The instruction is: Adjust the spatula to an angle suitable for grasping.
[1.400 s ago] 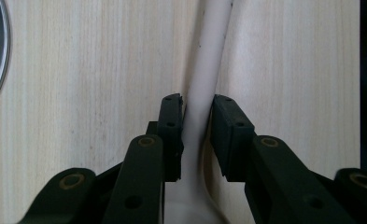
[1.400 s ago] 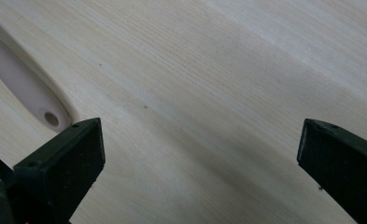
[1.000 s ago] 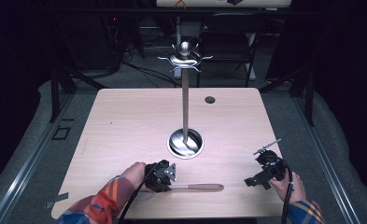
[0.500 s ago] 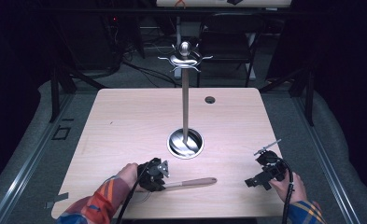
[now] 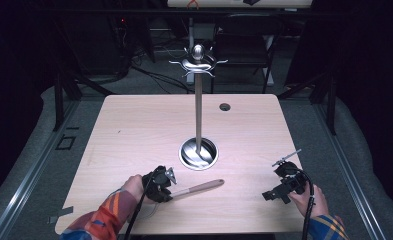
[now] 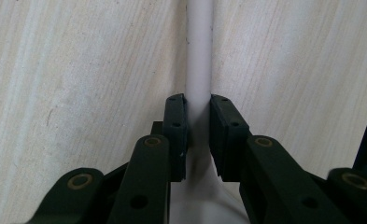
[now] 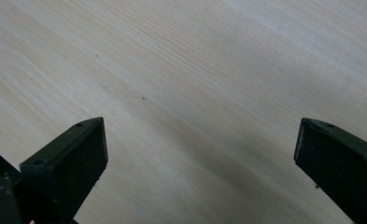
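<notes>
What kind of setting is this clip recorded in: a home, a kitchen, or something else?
Probably a lab or recording studio, not a home: a bare wooden table stands in a dark room, with cables and equipment racks behind it, and a person works handheld left tongs and right tongs.

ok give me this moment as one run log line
left gripper: shut on wooden handle | handle: free end angled up toward stand base | right gripper: jaws wide open over bare table

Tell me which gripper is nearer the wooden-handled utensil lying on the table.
Left. The left gripper has its jaws shut on the utensil at its near end; the right gripper sits apart, off to the utensil's right, jaws open.
</notes>
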